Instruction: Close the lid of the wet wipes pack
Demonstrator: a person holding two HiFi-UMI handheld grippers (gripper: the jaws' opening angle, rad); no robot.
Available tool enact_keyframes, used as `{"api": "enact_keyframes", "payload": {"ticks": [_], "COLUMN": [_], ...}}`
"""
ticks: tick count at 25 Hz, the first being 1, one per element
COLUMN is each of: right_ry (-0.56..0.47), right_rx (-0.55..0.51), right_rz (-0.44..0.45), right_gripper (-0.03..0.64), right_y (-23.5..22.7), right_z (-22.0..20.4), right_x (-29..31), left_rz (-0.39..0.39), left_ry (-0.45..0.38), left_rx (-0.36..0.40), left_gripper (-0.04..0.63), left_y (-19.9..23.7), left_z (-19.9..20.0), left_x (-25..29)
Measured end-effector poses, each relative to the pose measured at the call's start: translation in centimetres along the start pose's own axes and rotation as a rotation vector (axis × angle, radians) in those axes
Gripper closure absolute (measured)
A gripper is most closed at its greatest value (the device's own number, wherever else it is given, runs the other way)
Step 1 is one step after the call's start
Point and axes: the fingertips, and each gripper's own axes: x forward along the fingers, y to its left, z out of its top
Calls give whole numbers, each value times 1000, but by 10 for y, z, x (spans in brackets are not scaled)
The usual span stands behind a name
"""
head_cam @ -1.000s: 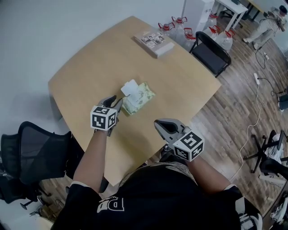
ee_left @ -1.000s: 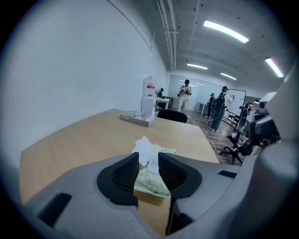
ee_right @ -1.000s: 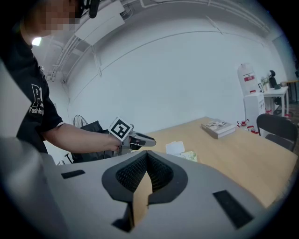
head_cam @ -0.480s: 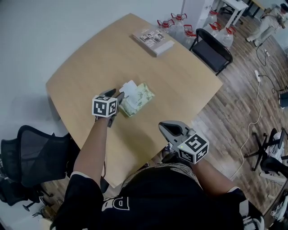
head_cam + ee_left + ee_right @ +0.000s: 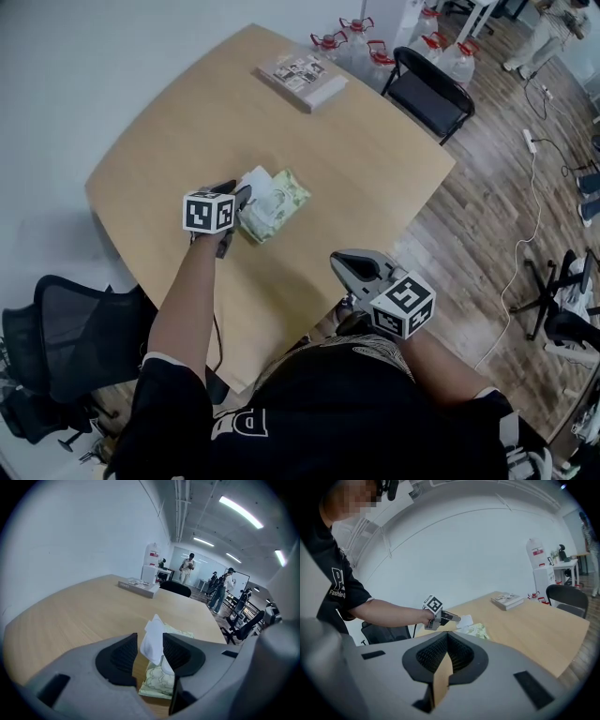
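Hanging back by the body at lower centre of the head view, the right gripper (image 5: 345, 265) has its jaws pressed together on nothing, much as a second ago; further out, left of centre, the left gripper (image 5: 236, 202) has pushed forward from the pack's near end until its tips reach over it; its jaws stand apart, and its own view shows the raised white lid (image 5: 152, 639) between the pads, not yet pinched; the wet wipes pack (image 5: 279, 202) lies flat mid-table (image 5: 375, 169), just beyond the tips, lid up and unclosed; so the approach looks finished, and what remains is probably to press or fold the flap down; at the far edge, upper centre, a book (image 5: 302, 75) lies well apart.
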Motion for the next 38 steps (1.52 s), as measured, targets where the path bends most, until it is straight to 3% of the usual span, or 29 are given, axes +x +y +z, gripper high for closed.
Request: {"api": "enact_keyframes", "payload": {"ticks": [7,11,26,32,38], "right_ry": [-4,-8,-12,-12,-9], "right_rx": [17,17,-3,-2,-3], "right_rz": [-7,2,0,-5,-11], "right_gripper": [612,612,612,612,612], "right_y": [-1,3,8,7,7], "right_z": [-7,-9,-10,-12,-12], "right_x": [-1,-1,-6,-4,-7], "left_rz": [-14,-41,-71,-55,-44], "left_ry": [6,-7,36,62,106], "left_rx": [25,96,377,542,576], "left_gripper": [503,546,554,554,554], "left_y": [-5,-18,-64,-82,-89], "left_z": [-1,4,-2,-7,-18], "left_x": [-4,-12,-13,-8,-3]}}
